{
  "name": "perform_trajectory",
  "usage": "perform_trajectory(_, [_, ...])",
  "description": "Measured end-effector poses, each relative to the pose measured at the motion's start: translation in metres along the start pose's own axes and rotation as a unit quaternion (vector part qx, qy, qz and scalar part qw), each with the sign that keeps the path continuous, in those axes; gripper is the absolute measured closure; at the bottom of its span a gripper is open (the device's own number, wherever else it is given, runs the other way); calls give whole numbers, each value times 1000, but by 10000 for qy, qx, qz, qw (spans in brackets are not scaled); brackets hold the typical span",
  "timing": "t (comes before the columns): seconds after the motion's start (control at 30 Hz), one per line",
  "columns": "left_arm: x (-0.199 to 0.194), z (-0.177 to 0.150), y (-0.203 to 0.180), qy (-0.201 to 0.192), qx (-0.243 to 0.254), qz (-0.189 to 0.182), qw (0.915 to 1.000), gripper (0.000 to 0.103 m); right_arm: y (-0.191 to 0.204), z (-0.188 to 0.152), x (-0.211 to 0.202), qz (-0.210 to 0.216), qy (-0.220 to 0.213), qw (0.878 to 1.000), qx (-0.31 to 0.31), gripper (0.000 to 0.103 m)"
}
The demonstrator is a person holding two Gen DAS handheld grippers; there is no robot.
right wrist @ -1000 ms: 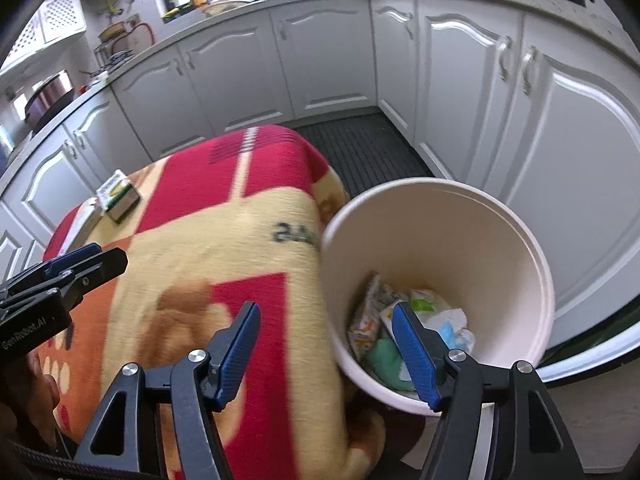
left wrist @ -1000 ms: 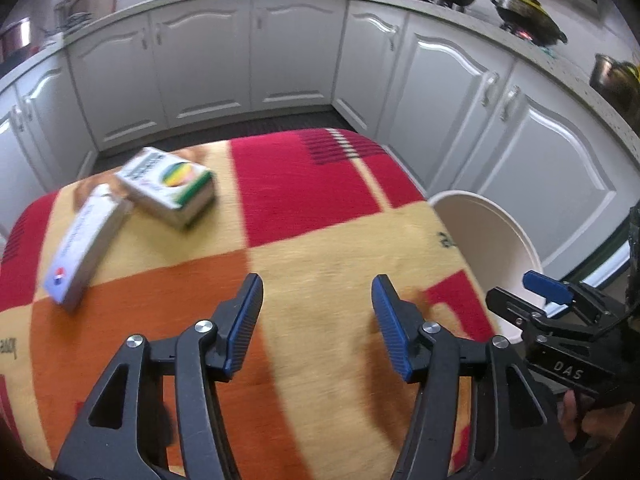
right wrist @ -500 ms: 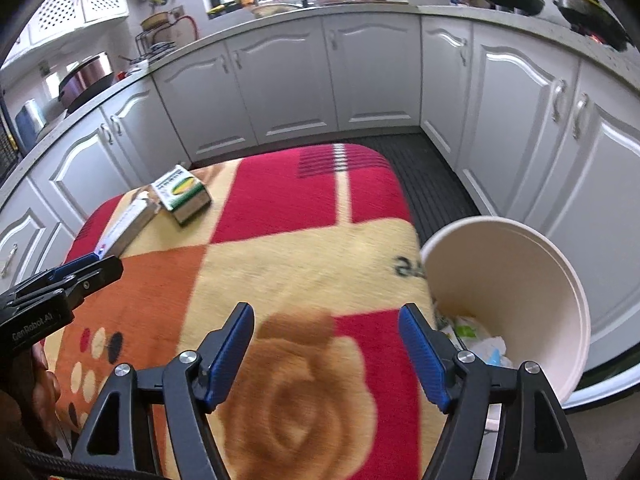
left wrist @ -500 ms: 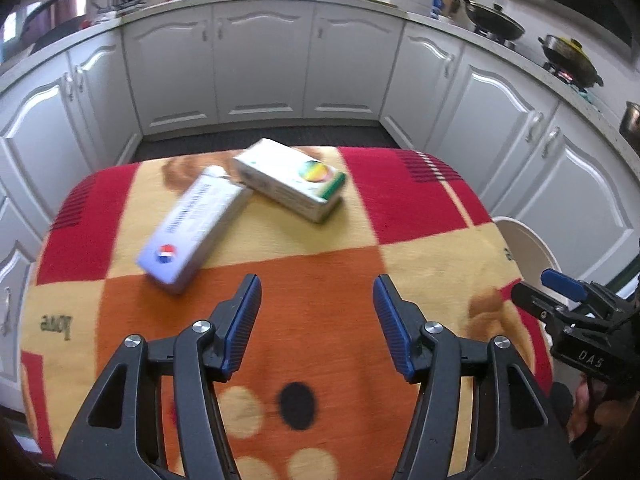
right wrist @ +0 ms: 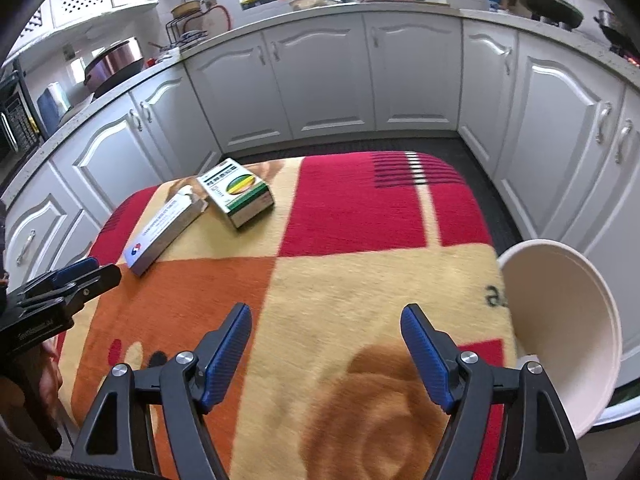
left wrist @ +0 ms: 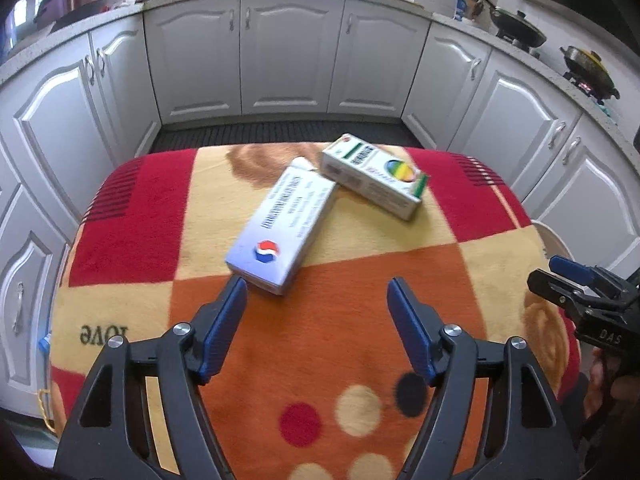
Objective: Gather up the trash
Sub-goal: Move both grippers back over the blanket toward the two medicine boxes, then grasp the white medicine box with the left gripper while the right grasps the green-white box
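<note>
A table draped in a red, orange and cream checked blanket (left wrist: 360,344) stood in the middle of a kitchen ringed by white cabinets (left wrist: 288,52), with pans (left wrist: 516,32) on the counter to the right. 2 cartons lay on the blanket's far half: a long white box with a red-and-blue roundel (left wrist: 282,232), and a shorter white-and-green box (left wrist: 374,180) just behind and to the right of it, their near corners touching or almost touching. Nothing lay between the boxes and the grippers except bare blanket. A cream bin (right wrist: 560,328) stood off the table's right edge, its rim close against the blanket; its contents could not be seen. The left gripper (left wrist: 316,300) hovered low over the orange patch, pointed forward at the long box, its blue pads (left wrist: 224,328) spread wide with nothing between them, the left pad's tip just short of the box's near end. The right gripper (right wrist: 326,328) hung over the cream-and-orange area nearer the bin, also pointed forward and gaping wide with nothing held. Each gripper appeared at the edge of the other's view, well apart.
</note>
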State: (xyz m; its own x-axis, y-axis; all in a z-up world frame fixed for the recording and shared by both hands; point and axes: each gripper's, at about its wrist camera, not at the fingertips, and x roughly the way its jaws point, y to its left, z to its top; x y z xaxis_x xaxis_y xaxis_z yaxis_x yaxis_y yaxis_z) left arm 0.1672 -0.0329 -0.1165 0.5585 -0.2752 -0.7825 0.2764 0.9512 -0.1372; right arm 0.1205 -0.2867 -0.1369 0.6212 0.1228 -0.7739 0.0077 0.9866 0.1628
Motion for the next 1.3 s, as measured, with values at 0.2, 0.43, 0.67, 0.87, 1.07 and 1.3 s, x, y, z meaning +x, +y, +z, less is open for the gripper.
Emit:
perform_trajectory(0.2, [31, 21, 13, 235, 102, 133, 9996, 31, 16, 15, 23, 75, 181, 9994, -277, 28])
perform_trajectory(0.43, [79, 41, 13, 545, 284, 549, 9966, 31, 23, 31, 43, 204, 242, 9989, -342, 28])
perform_trajectory(0.67, [87, 45, 22, 578, 62, 940, 9939, 44, 38, 53, 68, 397, 230, 9960, -770, 28])
perform_trajectory(0.87, [75, 38, 42, 737, -284, 931, 9925, 50, 59, 83, 99, 597, 218, 9903, -1238, 28])
perform_trajectory(1.07, [66, 34, 43, 692, -396, 968, 9921, 50, 78, 109, 138, 702, 453, 9848, -1520, 28])
perform_trajectory(1.3, [65, 30, 33, 665, -494, 952, 9920, 51, 100, 106, 162, 688, 707, 9752, -1980, 47])
